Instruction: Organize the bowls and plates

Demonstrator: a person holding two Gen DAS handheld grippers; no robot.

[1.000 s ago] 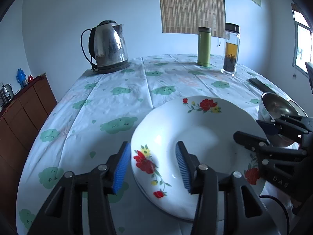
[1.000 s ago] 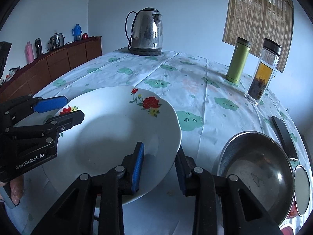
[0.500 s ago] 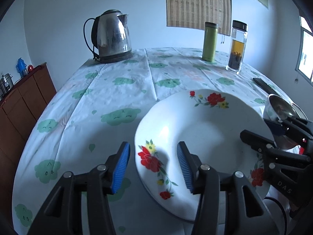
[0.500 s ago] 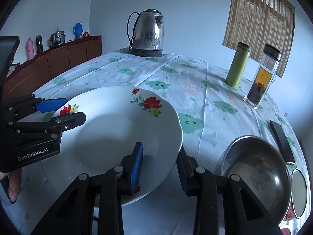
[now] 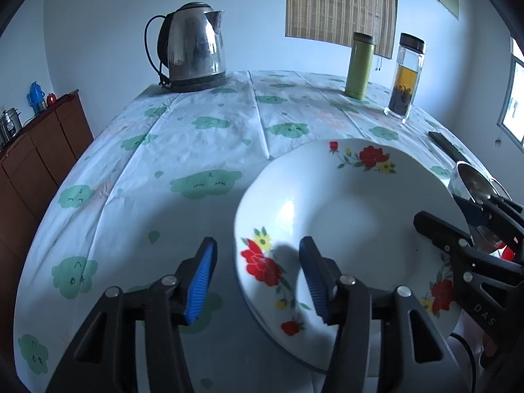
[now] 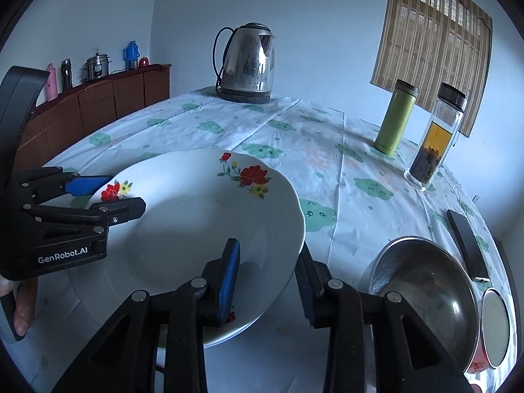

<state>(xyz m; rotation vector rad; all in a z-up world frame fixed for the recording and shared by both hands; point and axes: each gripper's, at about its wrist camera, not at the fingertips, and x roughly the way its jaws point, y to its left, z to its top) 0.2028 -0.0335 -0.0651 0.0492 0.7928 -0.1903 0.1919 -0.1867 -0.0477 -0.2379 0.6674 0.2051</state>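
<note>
The floral plate [image 5: 353, 216] sits near the front edge of the table [image 5: 196, 137], on top of what looks like a second plate whose rim peeks out beneath it in the right wrist view. The left tool [image 5: 258, 275] straddles the plate's left rim with its jaws opening, 1 blue pad over the plate's well and the other out over the cloth; neither pad presses on the china. The right tool [image 6: 267, 275] straddles the opposite rim, its jaws spread partway with the rim between them and a visible gap on each side, so it is not pinching the plate either.

The step in hand appears to be letting go of the plate after setting it on the stack. To do it well, both tools should spread until the pads stand clear of the rim on both sides, then back straight out along the line they point, low and level, so no pad hooks the lip and drags the plate off-centre. The right tool has less room and should widen before it retreats.

The steel bowl [image 6: 422, 281] lies just right of the plate toward the table's right edge, with a smaller dish [image 6: 496, 327] beside it; these likely come next.
</note>
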